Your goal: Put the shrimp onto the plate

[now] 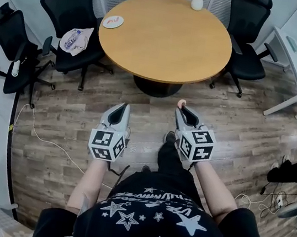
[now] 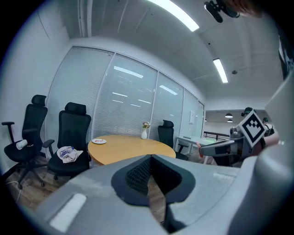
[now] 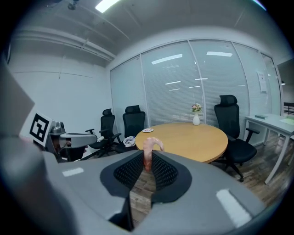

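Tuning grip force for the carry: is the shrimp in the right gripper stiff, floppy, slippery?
Probably fairly stiff: the shrimp holds its curl above the right gripper without drooping. Likely light, since a pinch at one end supports it. Its smooth surface could slip, so avoid jerks.

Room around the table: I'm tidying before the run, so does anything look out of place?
A crumpled white bundle lies on a chair seat left of the table, and a white roll sits on the next chair. Nothing looks spilled or broken.
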{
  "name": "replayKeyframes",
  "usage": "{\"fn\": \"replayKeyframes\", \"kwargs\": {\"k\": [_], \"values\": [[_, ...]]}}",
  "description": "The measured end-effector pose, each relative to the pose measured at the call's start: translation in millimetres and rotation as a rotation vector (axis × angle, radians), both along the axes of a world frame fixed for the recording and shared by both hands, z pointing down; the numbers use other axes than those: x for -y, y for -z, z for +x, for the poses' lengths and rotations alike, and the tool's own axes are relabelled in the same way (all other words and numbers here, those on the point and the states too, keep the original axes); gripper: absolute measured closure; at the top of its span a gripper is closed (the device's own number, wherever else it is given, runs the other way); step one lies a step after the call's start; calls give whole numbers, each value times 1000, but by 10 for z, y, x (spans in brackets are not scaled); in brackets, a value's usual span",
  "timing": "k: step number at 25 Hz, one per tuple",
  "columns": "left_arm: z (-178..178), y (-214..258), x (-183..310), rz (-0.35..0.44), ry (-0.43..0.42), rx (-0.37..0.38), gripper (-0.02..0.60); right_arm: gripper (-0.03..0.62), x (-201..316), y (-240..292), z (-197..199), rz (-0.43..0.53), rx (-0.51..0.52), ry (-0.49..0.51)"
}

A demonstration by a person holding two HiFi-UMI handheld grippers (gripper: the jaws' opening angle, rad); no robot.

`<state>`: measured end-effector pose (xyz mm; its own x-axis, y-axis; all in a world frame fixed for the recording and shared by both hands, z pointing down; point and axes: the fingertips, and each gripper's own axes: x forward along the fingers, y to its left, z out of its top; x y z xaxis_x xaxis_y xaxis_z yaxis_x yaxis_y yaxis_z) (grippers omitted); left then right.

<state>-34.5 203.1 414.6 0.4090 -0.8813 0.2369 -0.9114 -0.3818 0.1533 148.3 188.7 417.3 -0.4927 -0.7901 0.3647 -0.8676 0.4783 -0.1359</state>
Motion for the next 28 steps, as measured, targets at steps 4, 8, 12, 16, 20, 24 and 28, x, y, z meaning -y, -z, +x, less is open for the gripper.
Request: {"fn": "replayKeyframes", "kwargs": {"k": [4, 8, 12, 16, 20, 24, 28], "values": [[-139, -42, 198, -7, 42, -2, 580, 536, 202, -139, -82, -13, -18, 41], [-118, -109, 501, -24, 62, 0, 580, 536, 568, -261, -125, -48, 8, 53], [15, -196, 891, -46, 56, 19, 580, 536, 1046, -290, -81, -48, 18, 78], [81, -256, 1322, -73, 88, 12, 580, 536, 1590, -377, 50, -72, 32, 84], [212, -295, 1790, -92, 117, 18, 580, 536, 2210, -430, 213, -96, 55, 85], [268, -276, 2215, -92, 165, 26, 580, 536, 2740, -462, 318, -110, 76, 102], [206, -248, 2542, -91, 237, 43, 580, 536, 3194, -459, 343, -113, 94, 139]]}}
